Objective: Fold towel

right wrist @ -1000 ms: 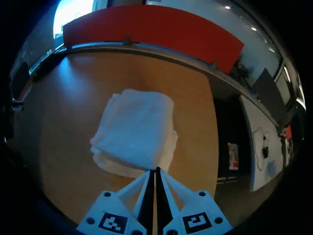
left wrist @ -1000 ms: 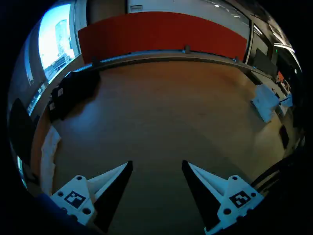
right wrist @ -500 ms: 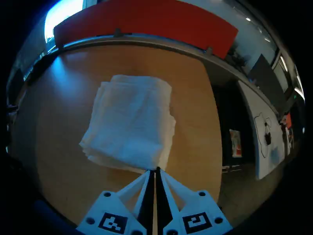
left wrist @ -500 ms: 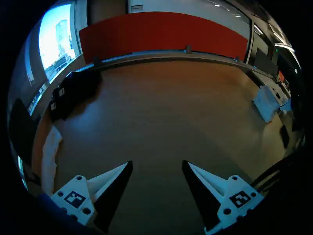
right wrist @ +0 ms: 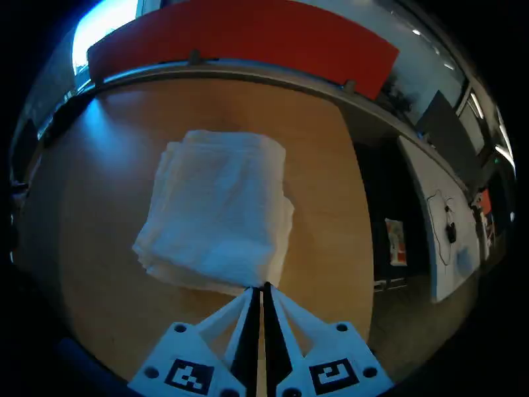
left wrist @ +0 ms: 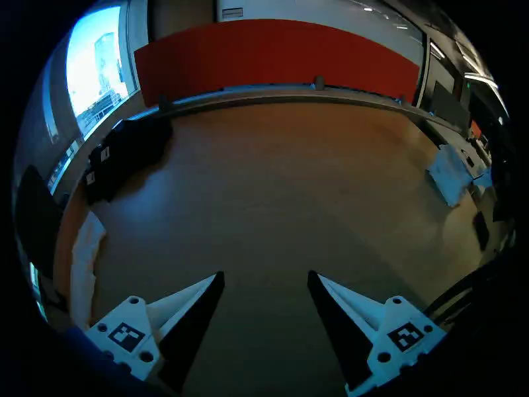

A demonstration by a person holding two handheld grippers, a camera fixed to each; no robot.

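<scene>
A white towel (right wrist: 218, 212), folded into a thick rectangle, lies on the wooden table (right wrist: 99, 198). Its near corner meets the tips of my right gripper (right wrist: 262, 288). That gripper is shut, its fingers pinched together on the corner. In the left gripper view the towel (left wrist: 451, 173) shows small at the far right. My left gripper (left wrist: 266, 279) is open over bare wood (left wrist: 278, 185), with nothing between its fingers, far from the towel.
A red panel (left wrist: 278, 56) runs behind the table's far edge. Black bags (left wrist: 125, 155) sit at the back left, and another white cloth (left wrist: 82, 264) hangs at the left edge. The table's right edge (right wrist: 360, 218) drops to a dark floor.
The right gripper view has shifted slightly, so the towel looks larger and more square-on. Its corner has stayed at the fingertips. The left gripper has hardly moved.
</scene>
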